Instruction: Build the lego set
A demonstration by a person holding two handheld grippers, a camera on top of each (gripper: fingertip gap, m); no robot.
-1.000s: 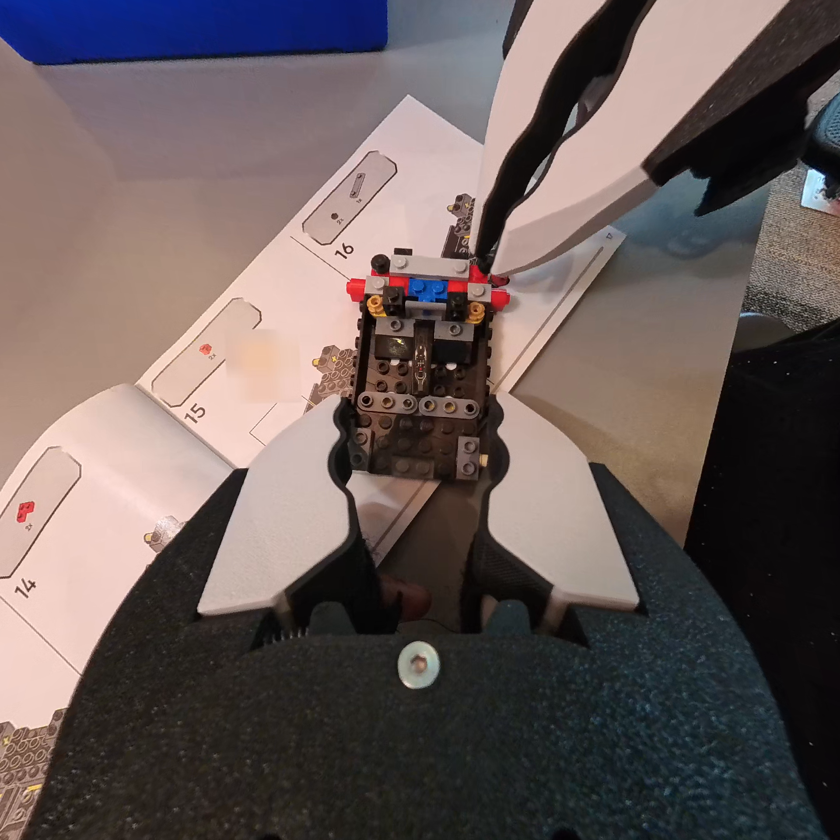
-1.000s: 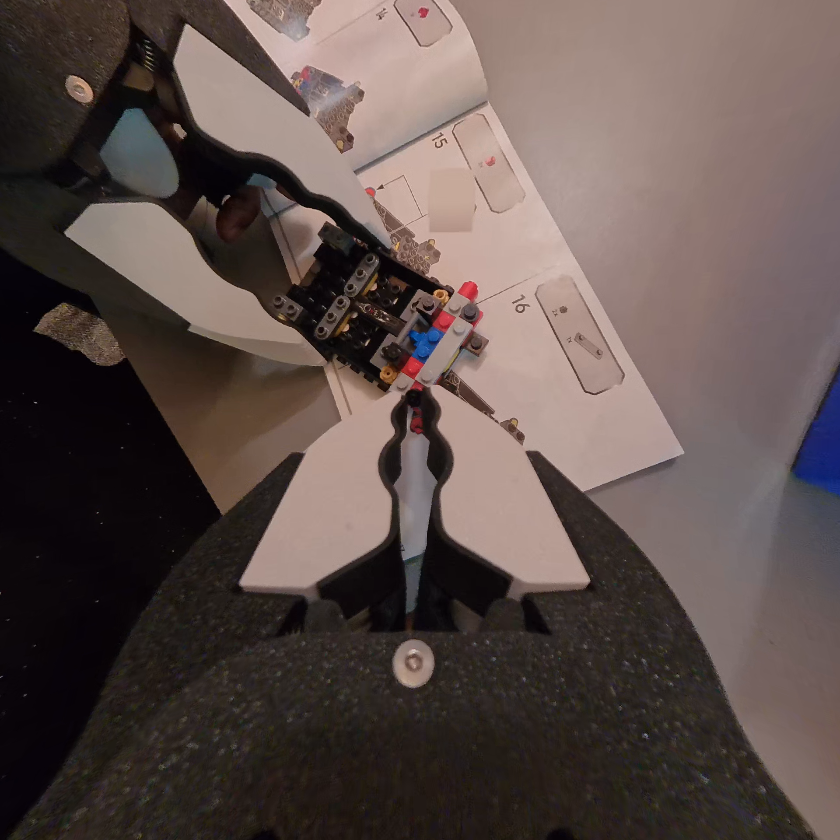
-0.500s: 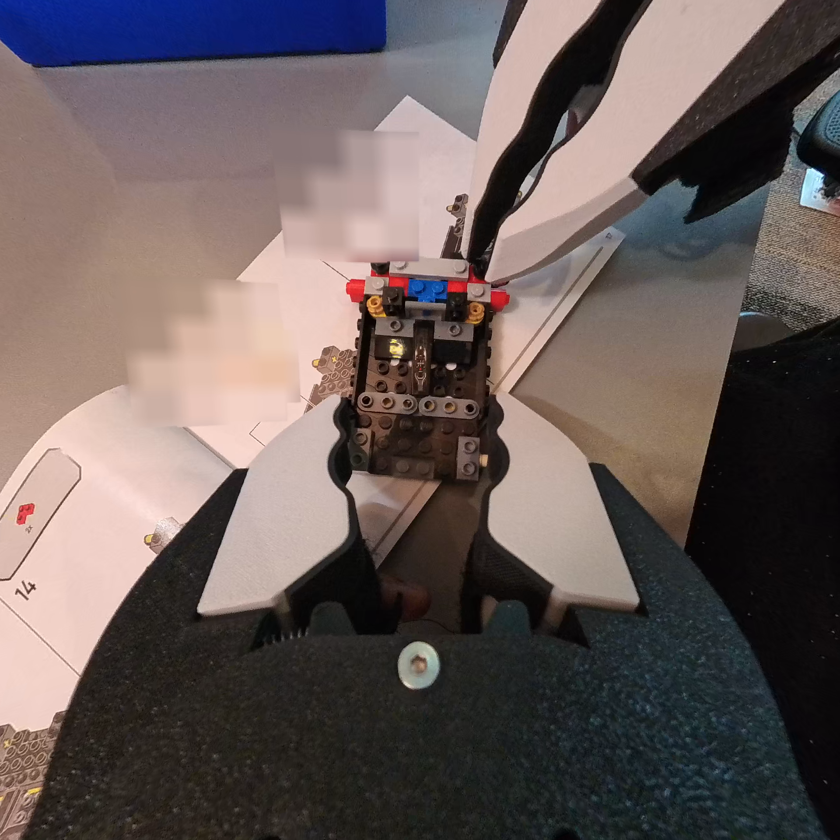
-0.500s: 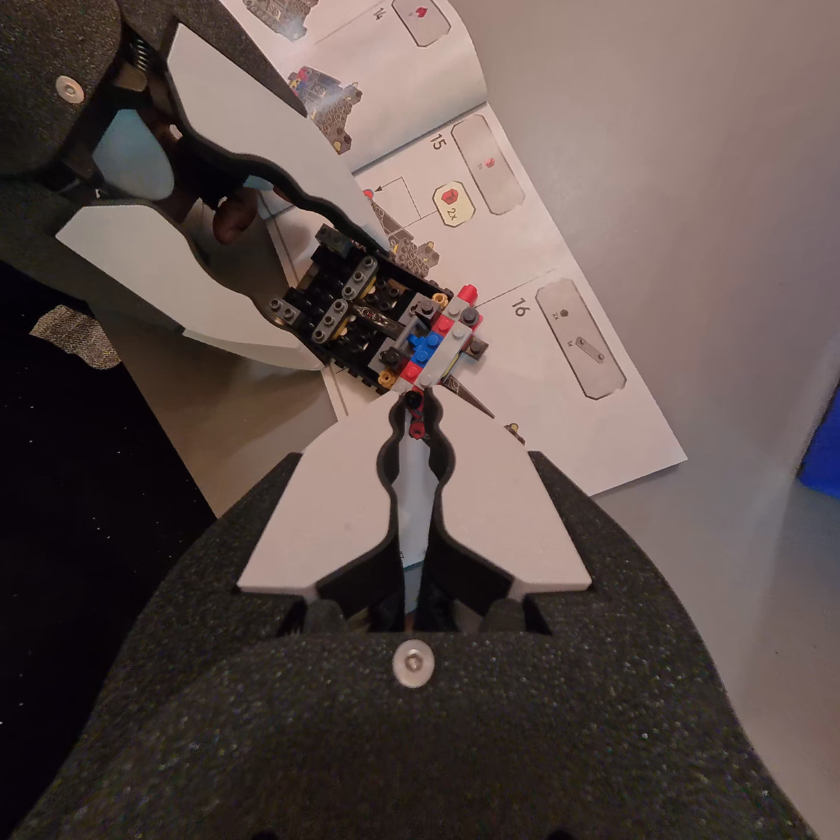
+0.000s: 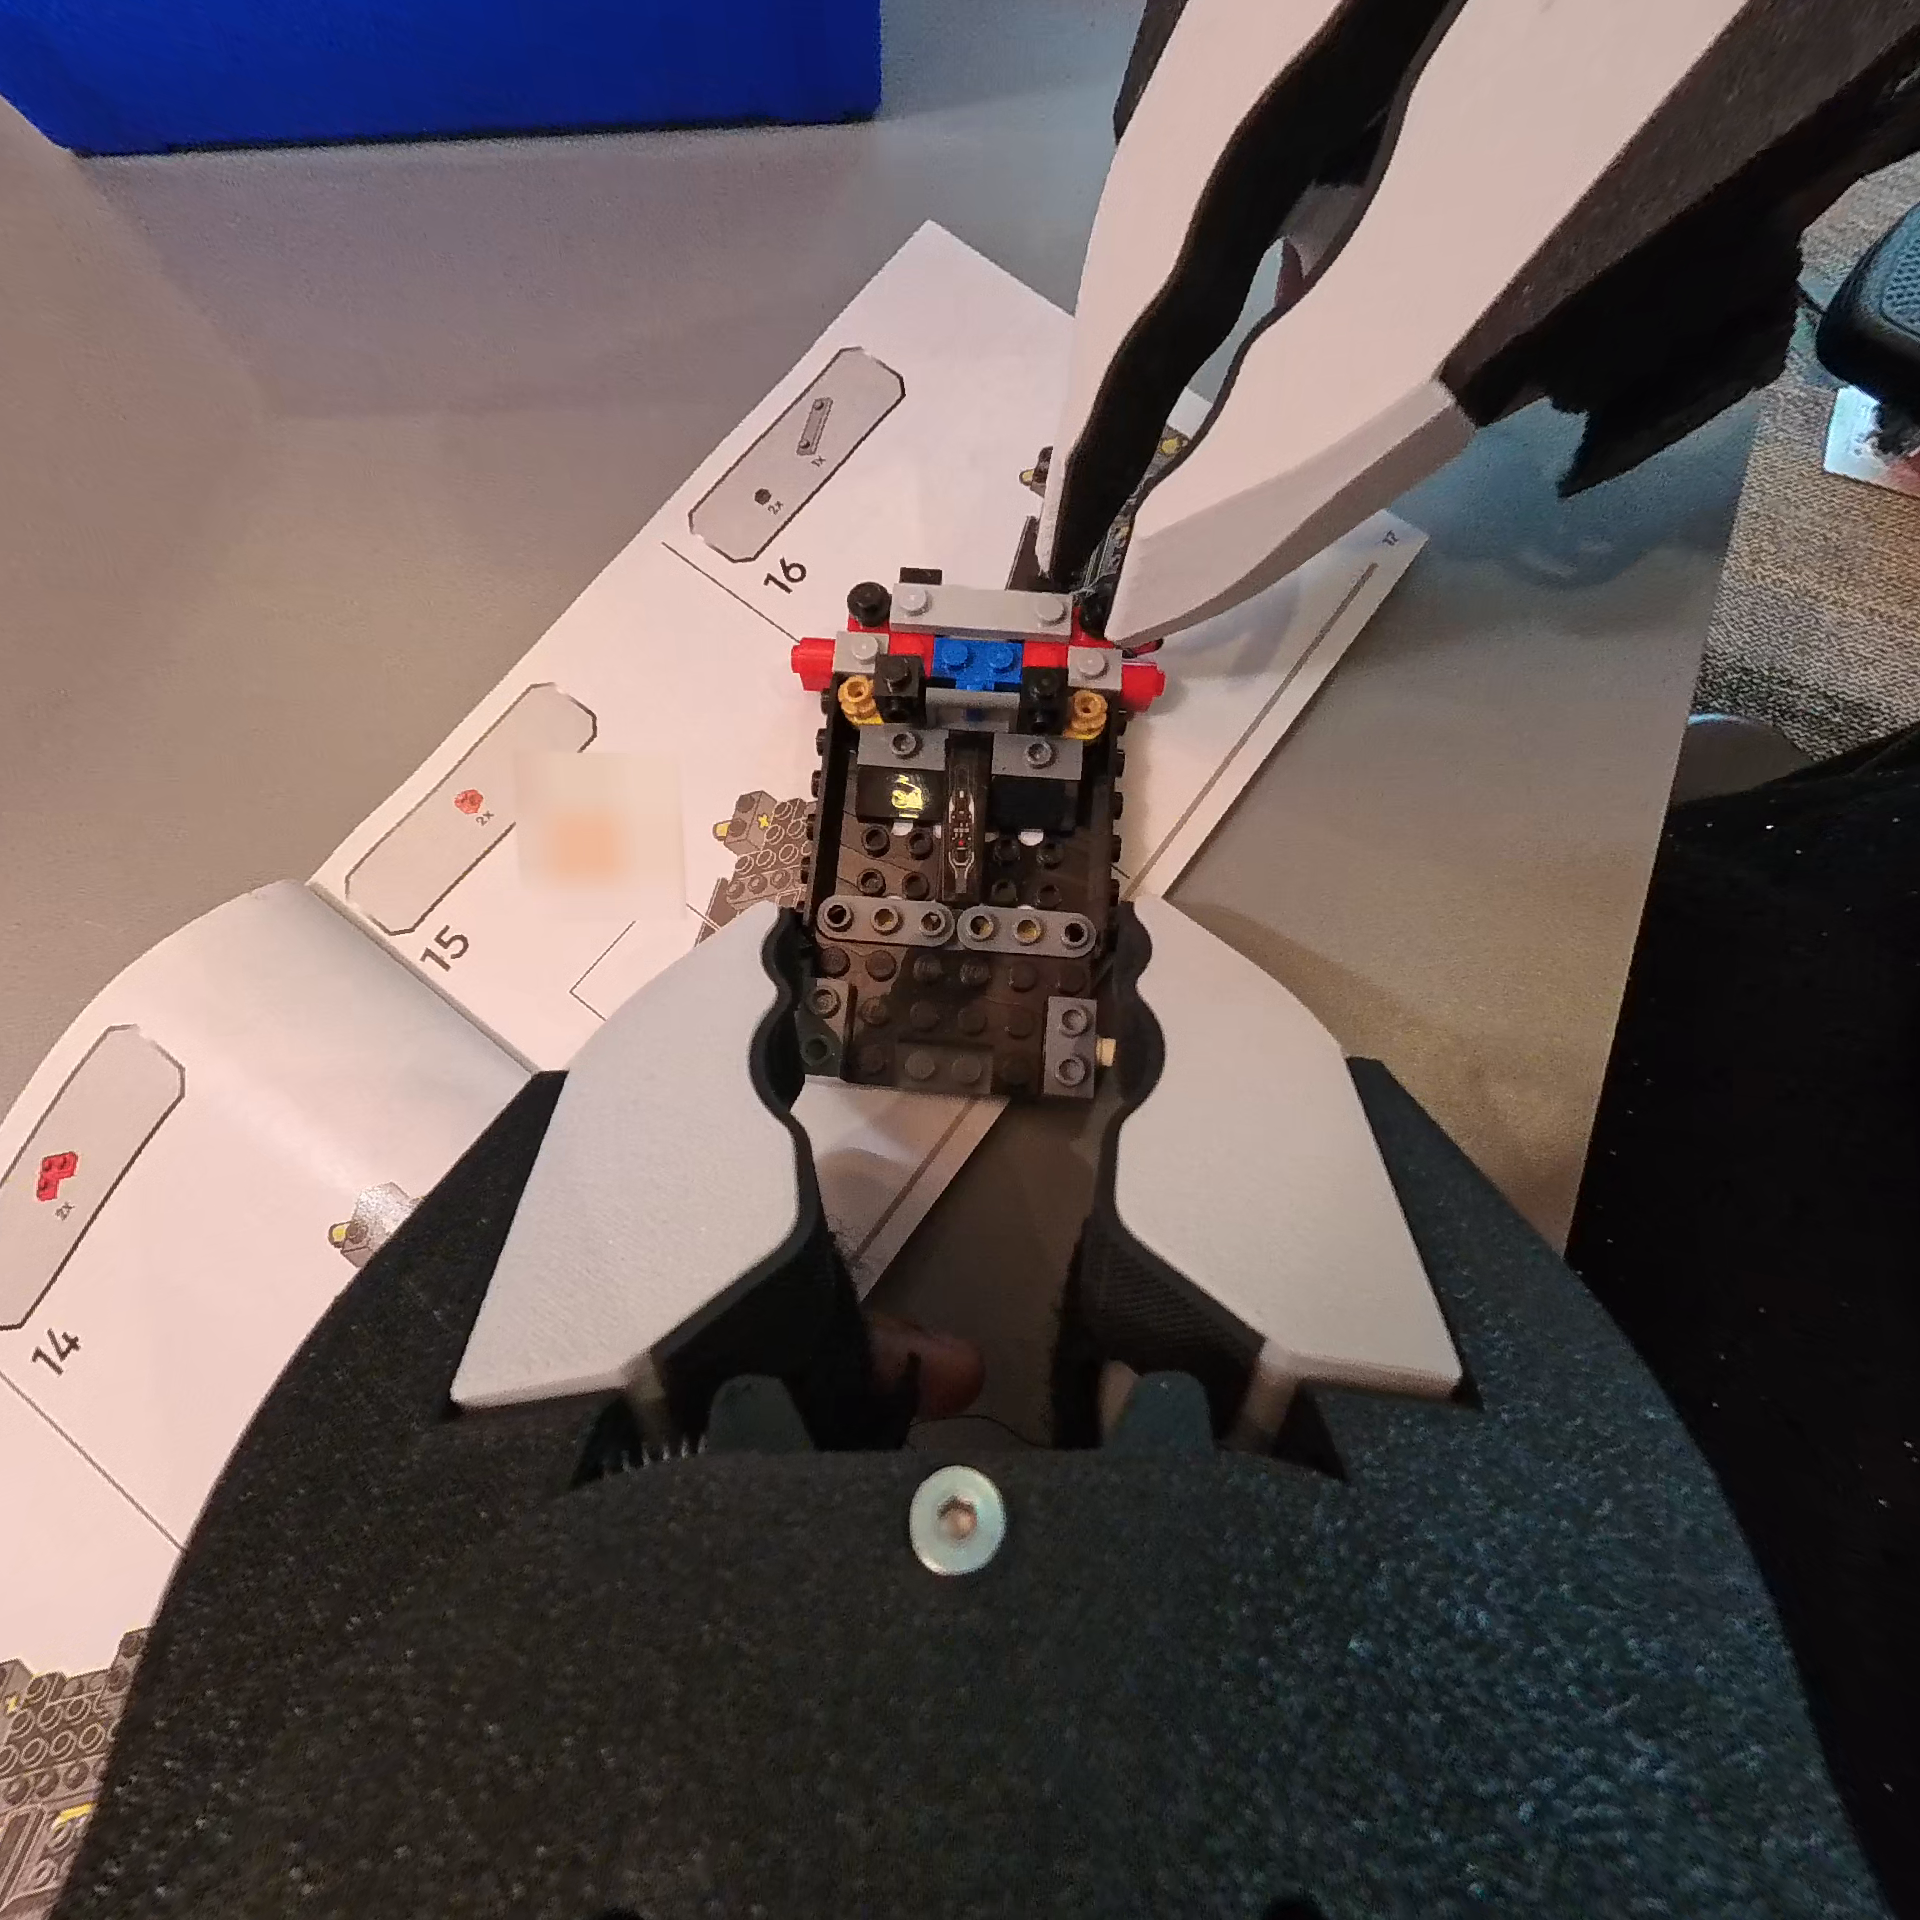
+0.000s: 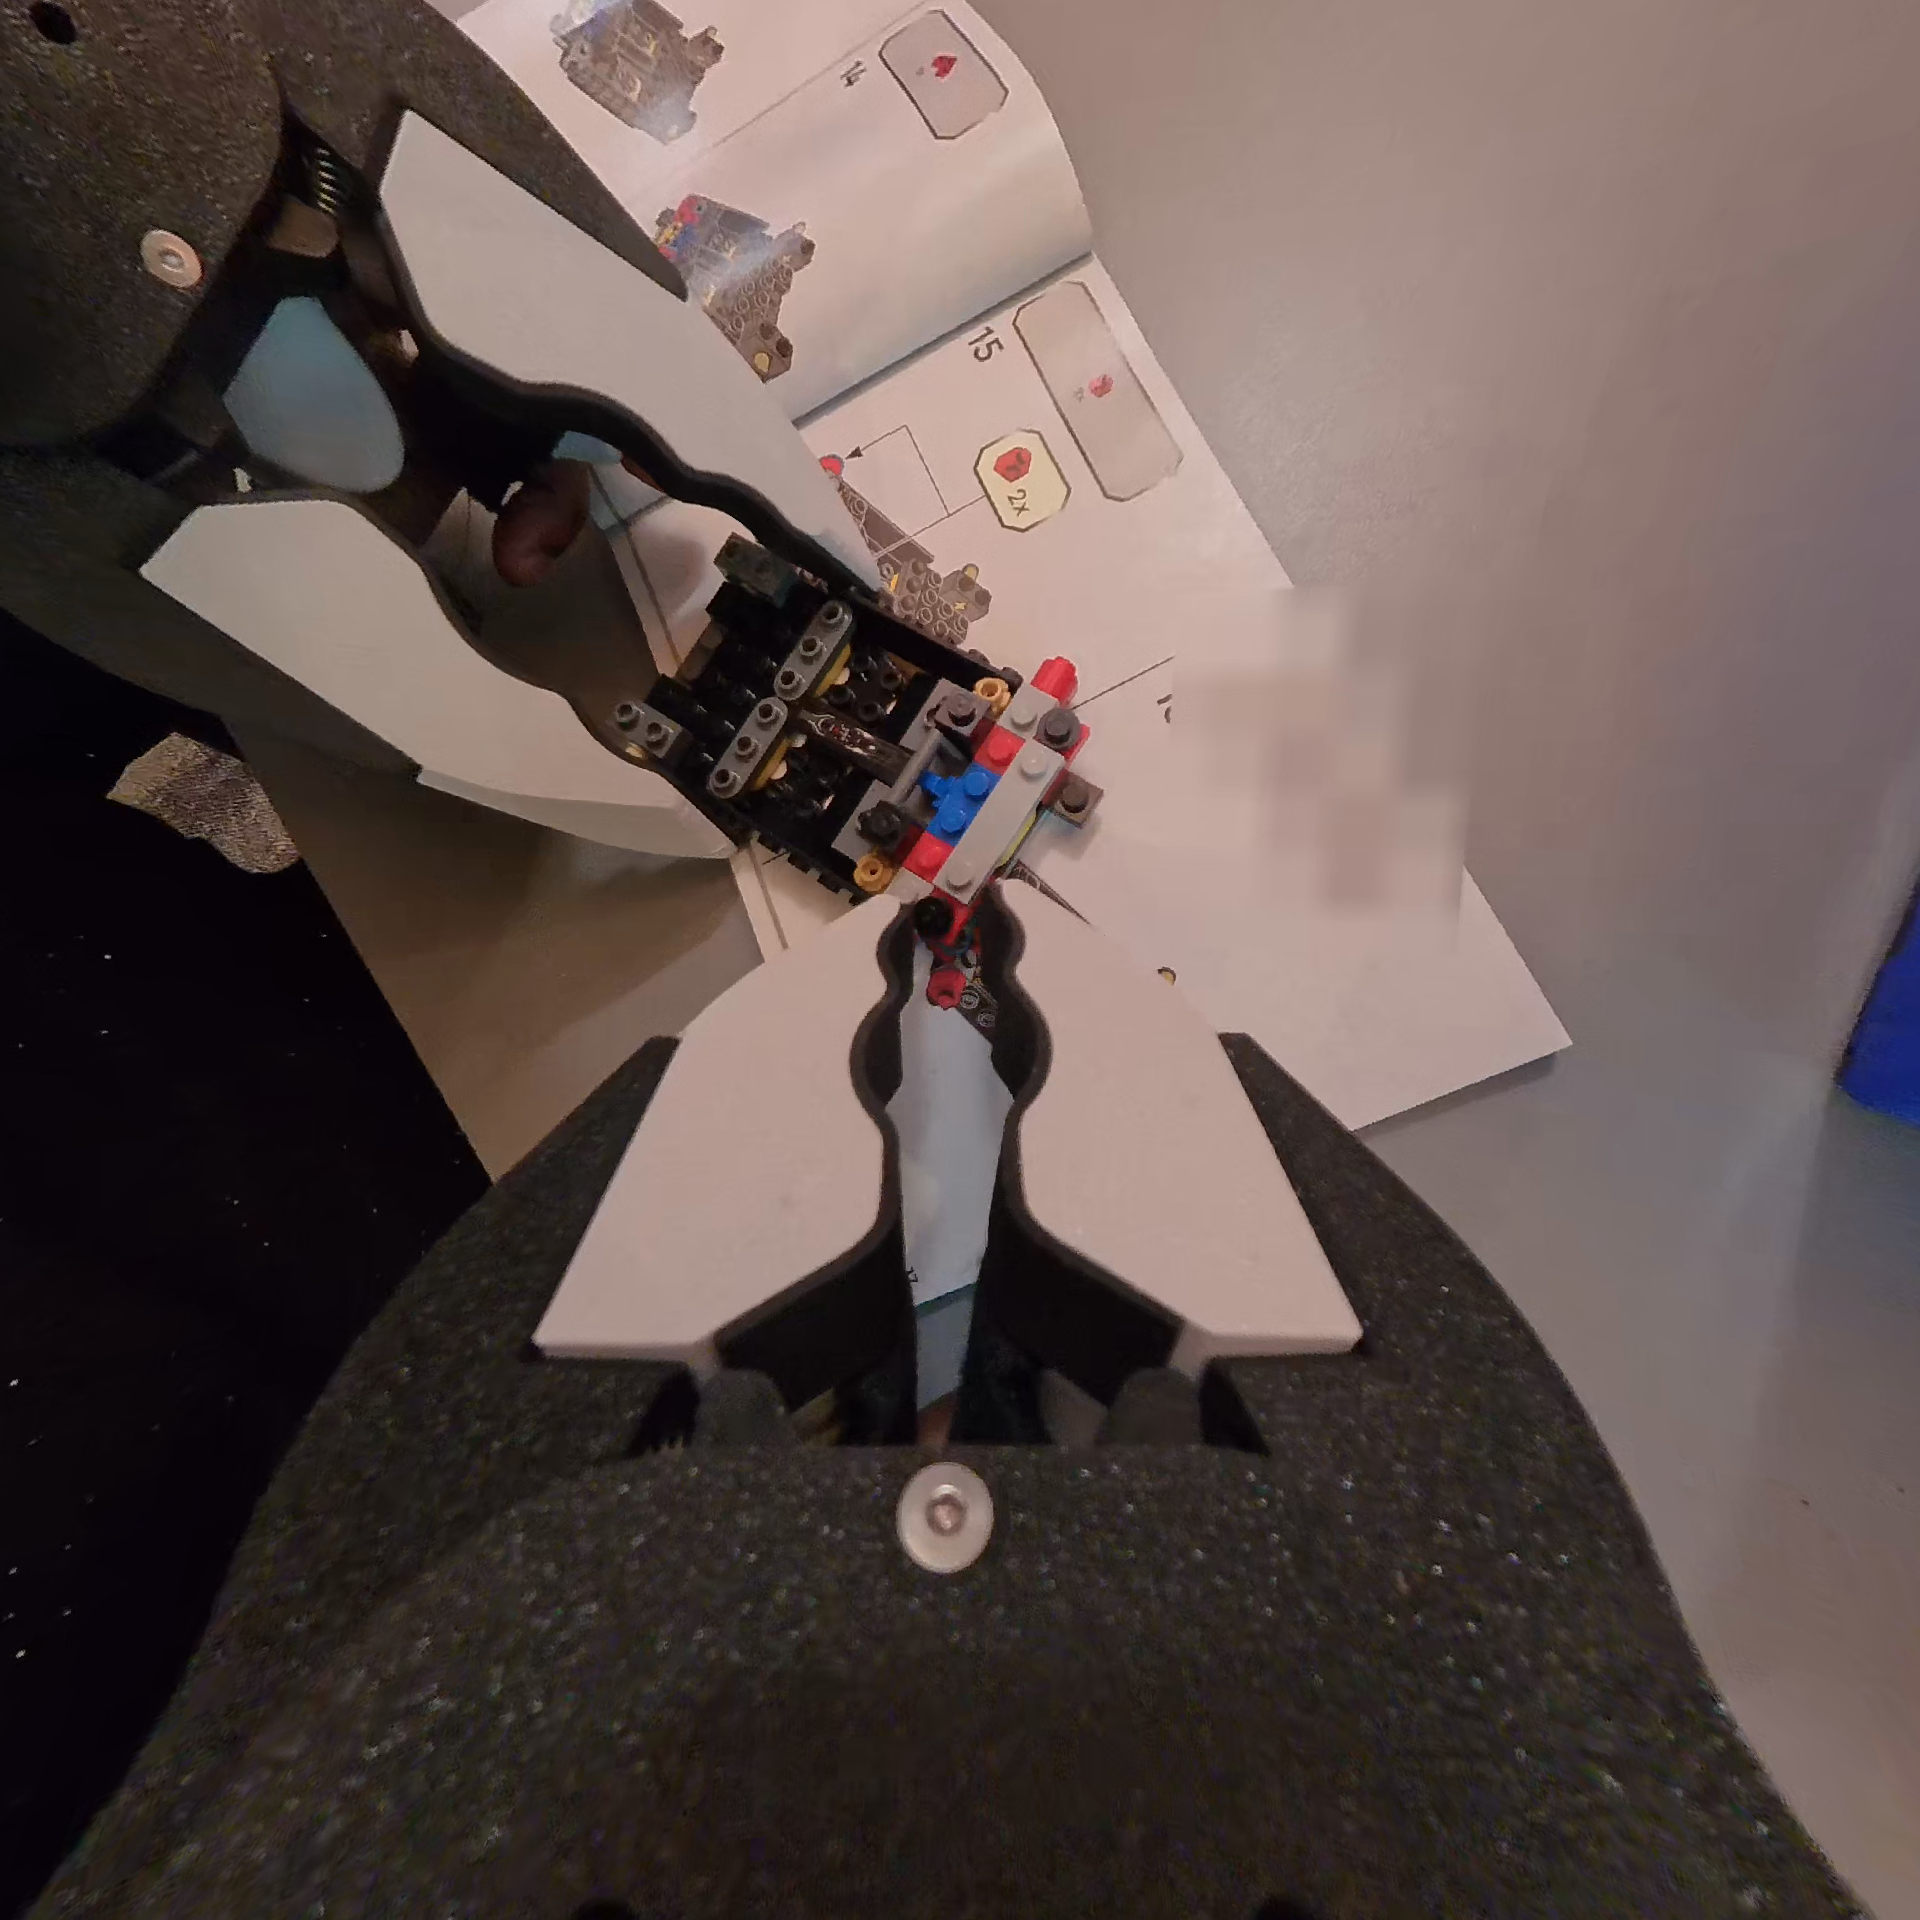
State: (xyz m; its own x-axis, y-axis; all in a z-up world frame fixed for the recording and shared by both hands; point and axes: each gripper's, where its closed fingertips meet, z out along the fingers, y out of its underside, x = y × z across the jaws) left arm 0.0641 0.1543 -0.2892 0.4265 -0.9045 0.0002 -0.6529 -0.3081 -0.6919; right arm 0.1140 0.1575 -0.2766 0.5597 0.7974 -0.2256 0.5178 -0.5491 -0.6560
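Observation:
My left gripper is shut on the near end of a black lego model and holds it just above the open instruction booklet. The model's far end has red, blue and grey bricks and a black round stud at its left corner. My right gripper is shut on a small black round piece and holds it against the model's far right corner. It comes down from the upper right in the left wrist view. The left gripper shows at the upper left in the right wrist view.
The booklet lies on a grey table. A blue box stands at the table's far side, also seen at the right edge of the right wrist view. The table edge and dark floor are close on the right. Some 6 centimeters of space lies between my two pairs of fingers.
My right gripper's tips have crept slightly closer onto the model's far corner. The left gripper and the model have hardly moved.

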